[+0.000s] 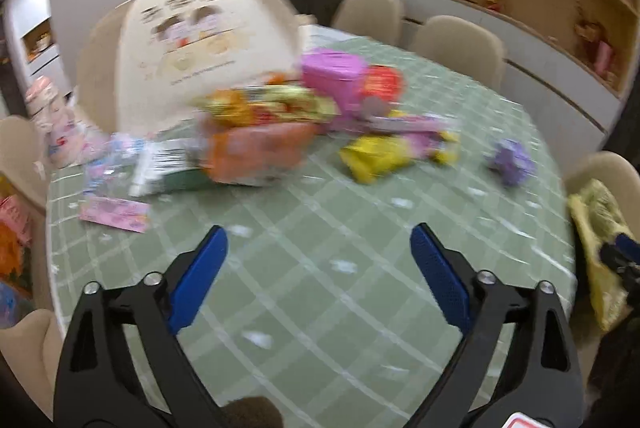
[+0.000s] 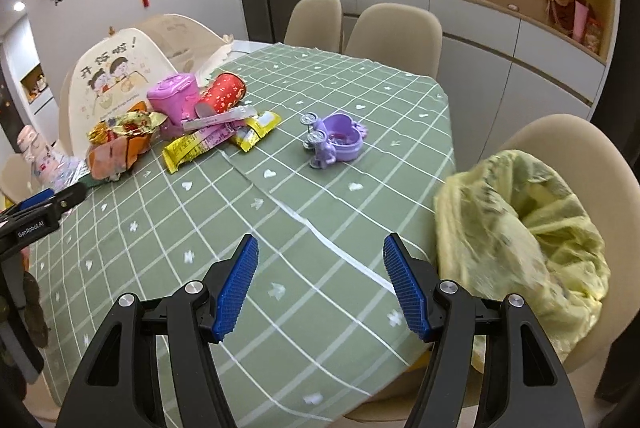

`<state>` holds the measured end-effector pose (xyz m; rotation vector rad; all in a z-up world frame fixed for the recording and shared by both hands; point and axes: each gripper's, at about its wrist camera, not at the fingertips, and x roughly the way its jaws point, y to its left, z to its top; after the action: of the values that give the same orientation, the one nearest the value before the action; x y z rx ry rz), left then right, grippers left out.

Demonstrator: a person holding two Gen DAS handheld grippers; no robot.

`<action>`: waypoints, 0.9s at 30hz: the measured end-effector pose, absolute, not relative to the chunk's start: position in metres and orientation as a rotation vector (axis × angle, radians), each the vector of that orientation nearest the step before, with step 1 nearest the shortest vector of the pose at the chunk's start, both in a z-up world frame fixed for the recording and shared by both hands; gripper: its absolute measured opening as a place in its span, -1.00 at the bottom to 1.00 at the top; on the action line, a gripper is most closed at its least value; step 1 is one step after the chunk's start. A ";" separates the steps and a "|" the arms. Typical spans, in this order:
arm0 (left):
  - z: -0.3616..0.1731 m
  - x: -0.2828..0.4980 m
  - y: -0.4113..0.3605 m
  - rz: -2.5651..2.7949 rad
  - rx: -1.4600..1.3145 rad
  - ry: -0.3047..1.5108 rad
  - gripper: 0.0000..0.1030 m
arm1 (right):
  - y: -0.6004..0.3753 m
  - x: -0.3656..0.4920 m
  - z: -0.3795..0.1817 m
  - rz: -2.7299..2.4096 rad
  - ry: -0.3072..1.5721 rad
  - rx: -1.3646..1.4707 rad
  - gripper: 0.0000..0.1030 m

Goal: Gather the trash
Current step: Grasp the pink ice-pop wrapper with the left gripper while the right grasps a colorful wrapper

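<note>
You have a heap of crinkled snack wrappers on the far left of the green checked table point(image 2: 320, 156): a flat yellow foil wrapper point(image 2: 188, 148), a gold-and-red foil wrapper point(image 2: 124, 126) atop an orange plastic packet point(image 2: 116, 156). Your pale yellow plastic trash bag point(image 2: 520, 228) sags open on the beige chair point(image 2: 608, 164) at the table's right.
</note>
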<state>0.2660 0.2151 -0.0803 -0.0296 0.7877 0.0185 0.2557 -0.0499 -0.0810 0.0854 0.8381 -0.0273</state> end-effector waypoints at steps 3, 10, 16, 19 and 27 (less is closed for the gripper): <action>-0.088 0.280 0.268 0.128 -0.092 0.795 0.66 | -0.035 0.276 -0.080 -0.038 0.860 0.065 0.20; -0.110 0.288 0.399 0.444 -0.449 0.783 0.39 | 0.015 0.307 -0.080 0.013 0.890 -0.035 0.20; -0.138 0.304 0.454 0.516 -0.573 0.829 0.37 | 0.047 0.318 -0.082 0.081 0.906 -0.100 0.20; -0.149 0.312 0.460 0.534 -0.581 0.862 0.31 | 0.049 0.319 -0.080 0.087 0.906 -0.134 0.20; -0.154 0.325 0.444 0.610 -0.571 0.883 -0.28 | 0.026 0.336 -0.084 0.119 0.918 -0.127 0.20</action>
<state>0.3253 0.4440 -0.1537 -0.5714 0.8826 0.6104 0.3355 0.0258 -0.0839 -0.1268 0.9179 0.1190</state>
